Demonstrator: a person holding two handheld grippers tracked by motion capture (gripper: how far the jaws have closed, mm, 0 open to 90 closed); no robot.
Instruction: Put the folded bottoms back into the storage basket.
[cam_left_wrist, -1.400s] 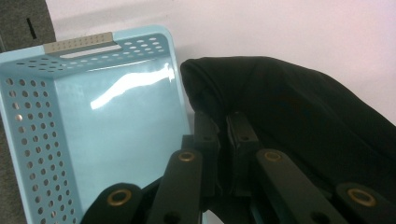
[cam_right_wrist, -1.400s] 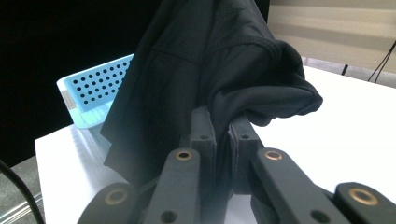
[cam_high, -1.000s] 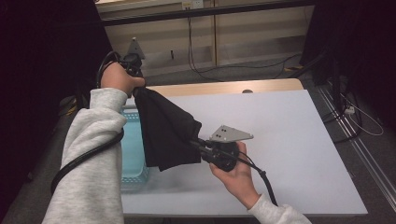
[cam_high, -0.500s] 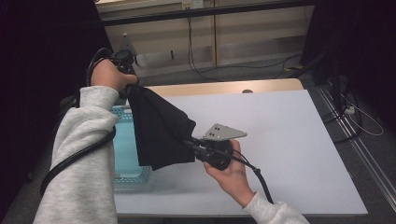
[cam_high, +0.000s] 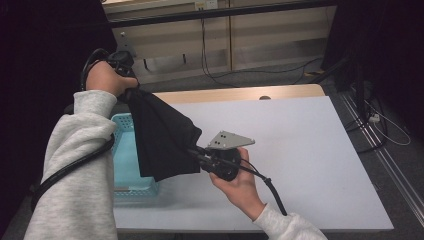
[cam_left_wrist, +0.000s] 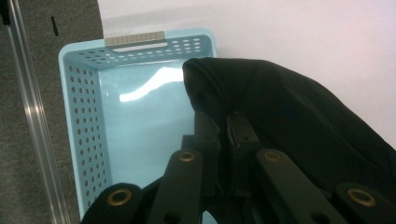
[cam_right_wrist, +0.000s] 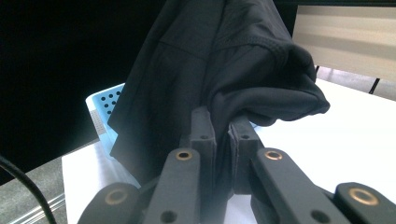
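The left gripper (cam_high: 131, 94) and the right gripper (cam_high: 200, 156) each have their jaws clamped on a black cloth (cam_high: 160, 137). The cloth hangs stretched between them above the blue basket (cam_high: 122, 150) at the left edge of the white tabletop (cam_high: 310, 145).

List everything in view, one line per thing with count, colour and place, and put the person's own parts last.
black cloth: one, black, held up above the table between the two grippers, hanging over the basket's near right side
basket: one, light blue with perforated walls, at the table's left edge, nothing inside it
table: one, white top with a wooden far edge
cables: several, dark, on the floor beyond the table
left gripper: one, black, raised at upper left, shut on the cloth's top edge
right gripper: one, black, lower and nearer the table's middle, shut on the cloth's lower edge
sleeves: two, light grey
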